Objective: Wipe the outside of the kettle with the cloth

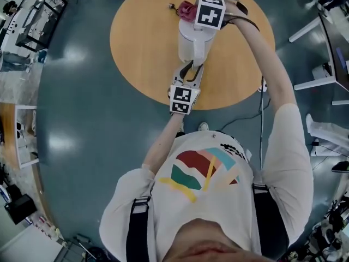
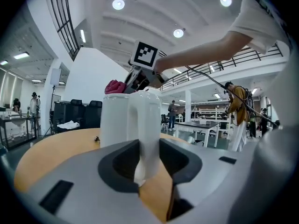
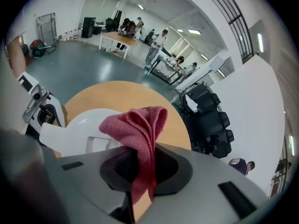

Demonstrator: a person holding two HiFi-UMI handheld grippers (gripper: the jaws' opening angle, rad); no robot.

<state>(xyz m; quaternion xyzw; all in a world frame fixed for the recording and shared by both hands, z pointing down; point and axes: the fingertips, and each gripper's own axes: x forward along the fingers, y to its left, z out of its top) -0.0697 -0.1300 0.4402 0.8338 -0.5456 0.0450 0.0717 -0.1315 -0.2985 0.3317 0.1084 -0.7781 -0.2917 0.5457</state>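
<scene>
Your left gripper [image 1: 190,71] is closed on the handle [image 2: 147,125] of the white plastic kettle [image 1: 192,43], with the handle running up between the two jaws. That grip looks meant to pin the kettle down so it does not slide or turn while the other hand rubs it. The kettle stands upright about the middle of the round wooden table [image 1: 139,53], its handle facing near, towards you.

Your right gripper [image 1: 192,11] reaches over from the far side with your arm stretched across the table's right half. Its jaws are clamped on the pink-red knitted cloth [image 3: 138,125]. The cloth is pinched low in the jaws, and a folded bunch stands out past the tips. That loose bunch is probably what you want meeting the kettle, rather than the hard jaw faces. It sits at the kettle's top far edge, over the lid. Whether it is pressing on the surface or hanging just above it can't be told from these views.

Since the cloth is up at the top, I judge the wiping to be at or near its start, with the side walls not yet reached. To get down the sides you would bring the bunch over the rim and around the body while the left grip holds firm.

By count there are one kettle, one cloth, two grippers and one table. One small dark item [image 1: 171,5] also lies on the far part of the table, too small to identify.
</scene>
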